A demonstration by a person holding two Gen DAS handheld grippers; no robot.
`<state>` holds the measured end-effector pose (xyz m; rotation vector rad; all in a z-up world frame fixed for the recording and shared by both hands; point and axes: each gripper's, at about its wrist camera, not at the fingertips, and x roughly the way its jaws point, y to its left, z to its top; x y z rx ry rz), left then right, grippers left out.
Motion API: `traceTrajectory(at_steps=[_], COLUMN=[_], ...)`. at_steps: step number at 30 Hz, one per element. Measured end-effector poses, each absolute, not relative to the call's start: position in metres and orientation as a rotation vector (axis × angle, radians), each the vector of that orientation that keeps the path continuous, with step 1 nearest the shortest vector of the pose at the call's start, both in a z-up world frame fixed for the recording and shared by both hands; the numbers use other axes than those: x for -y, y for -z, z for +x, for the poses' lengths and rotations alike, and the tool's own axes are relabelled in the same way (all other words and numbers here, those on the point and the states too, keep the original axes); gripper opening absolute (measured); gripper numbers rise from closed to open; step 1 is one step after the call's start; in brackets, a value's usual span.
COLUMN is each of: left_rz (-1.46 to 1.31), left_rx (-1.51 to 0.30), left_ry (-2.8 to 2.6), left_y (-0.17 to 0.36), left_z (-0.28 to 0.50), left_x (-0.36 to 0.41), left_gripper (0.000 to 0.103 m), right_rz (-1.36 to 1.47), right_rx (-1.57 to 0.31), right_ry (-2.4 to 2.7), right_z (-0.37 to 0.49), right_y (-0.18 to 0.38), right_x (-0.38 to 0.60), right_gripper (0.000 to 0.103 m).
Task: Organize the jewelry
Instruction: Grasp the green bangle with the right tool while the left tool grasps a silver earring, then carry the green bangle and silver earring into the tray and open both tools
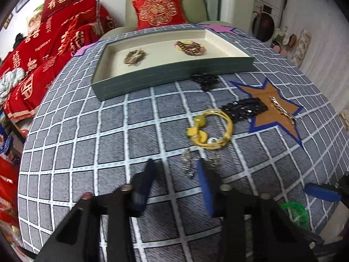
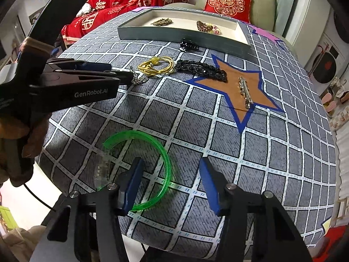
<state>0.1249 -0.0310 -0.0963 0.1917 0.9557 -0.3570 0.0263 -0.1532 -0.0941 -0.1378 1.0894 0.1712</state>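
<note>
On a grey checked tabletop point(image 2: 196, 131), the left gripper point(image 1: 176, 163) hangs w/ jaws apart around a silver chain earring point(image 1: 188, 163), not pressing it. The right gripper point(image 2: 171, 163) is released too, jaws straddling the rim of a green bangle point(image 2: 168, 161). Yellow cord bracelet point(image 1: 209, 128), black hair clips & a tray point(image 1: 174, 74) holding two pieces lie beyond.

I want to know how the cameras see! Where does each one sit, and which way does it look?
Left wrist: sits on the left gripper, looking down across the table toward the tray; its two fingers show.
Right wrist: sits on the right gripper, looking down at the green bangle; its fingers show, plus the left gripper and a hand.
Both see the tray, yellow bracelet and star.
</note>
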Motion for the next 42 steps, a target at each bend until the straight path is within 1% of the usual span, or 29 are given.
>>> traceTrajectory(at_steps=[1, 2, 3, 4, 5, 6, 7, 9, 17, 27, 36, 42], left_rz=[0.201, 0.201, 0.194, 0.193, 0.195, 0.193, 0.186, 0.158, 0.08, 0.052, 0.033, 0.005], left_rx=[-0.952, -0.951, -0.954, -0.956, -0.954, -0.954, -0.955, -0.962, -0.957, -0.918, -0.88, -0.87], left_ry=[0.357, 0.365, 0.381, 0.384, 0.382, 0.382, 0.382, 0.385, 0.356, 0.327, 0.299, 0.278], left_y=[0.096, 0.096, 0.096, 0.096, 0.096, 0.095, 0.095, 0.095, 0.088, 0.067, 0.042, 0.025], left_z=[0.124, 0.123, 0.122, 0.122, 0.121, 0.12, 0.12, 0.119, 0.113, 0.106, 0.115, 0.135], left_x=[0.033, 0.033, 0.034, 0.034, 0.034, 0.033, 0.032, 0.028, 0.006, -0.007, -0.014, -0.021], left_gripper=[0.041, 0.033, 0.021, 0.02, 0.02, 0.02, 0.02, 0.02, 0.02, 0.02, 0.02, 0.02], right_rz=[-0.138, -0.14, -0.141, -0.142, -0.143, -0.143, -0.142, -0.134, -0.062, 0.05, 0.095, 0.089], right_rx=[-1.089, -1.089, -1.088, -1.088, -1.087, -1.086, -1.084, -1.083, -1.085, -1.052, -0.993, -0.942], right_ry=[-0.173, -0.175, -0.177, -0.18, -0.183, -0.185, -0.188, -0.188, -0.189, -0.178, -0.159, -0.148], right_z=[0.026, 0.025, 0.025, 0.024, 0.024, 0.023, 0.023, 0.022, 0.024, 0.039, 0.069, 0.103], right_y=[0.094, 0.093, 0.093, 0.092, 0.092, 0.092, 0.092, 0.091, 0.088, 0.067, 0.036, 0.013], right_x=[0.153, 0.152, 0.151, 0.15, 0.149, 0.148, 0.148, 0.148, 0.16, 0.182, 0.203, 0.213], right_gripper=[0.049, 0.046, 0.04, 0.034, 0.031, 0.024, 0.014, 0.007, 0.007, 0.007, 0.007, 0.007])
